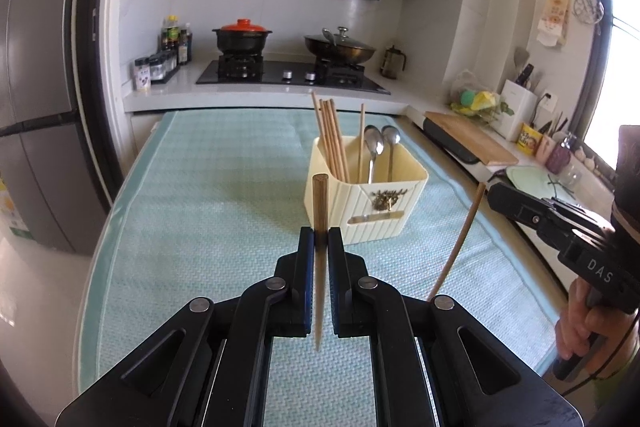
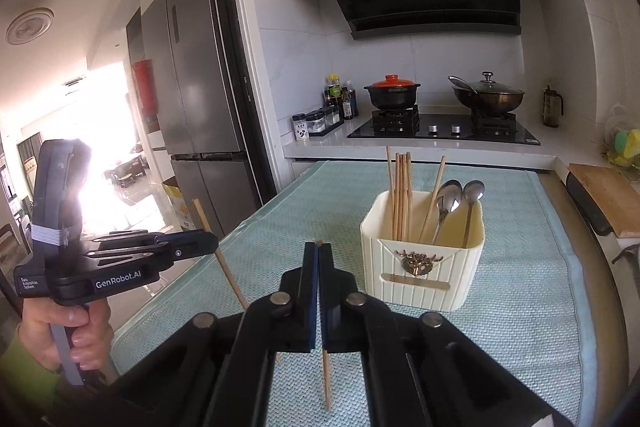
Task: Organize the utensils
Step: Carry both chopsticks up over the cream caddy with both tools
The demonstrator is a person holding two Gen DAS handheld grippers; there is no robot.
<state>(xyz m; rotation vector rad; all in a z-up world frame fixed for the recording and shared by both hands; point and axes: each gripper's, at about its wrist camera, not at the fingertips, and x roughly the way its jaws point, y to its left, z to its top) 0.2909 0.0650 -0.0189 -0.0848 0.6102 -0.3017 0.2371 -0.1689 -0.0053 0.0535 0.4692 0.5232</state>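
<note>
Most of the job looks done: the cream utensil caddy near the far right of the teal mat already holds a bundle of wooden chopsticks, one more leaning alone, and two steel spoons. No loose utensils show on the mat.

What's left, by my read: two chopsticks, one per gripper, both held up clear of the mat, short of the caddy.

- Left gripper: pinching a darker chopstick about upright, blunt end up.
- Right gripper: pressed together on a pale chopstick, thin end hanging below the pads.

Left wrist view alone shows the right-hand counter w/ cutting board and the right stick's full slant. Right wrist view alone shows the fridge, the bright doorway, and the left stick's tilt from the side.
</note>
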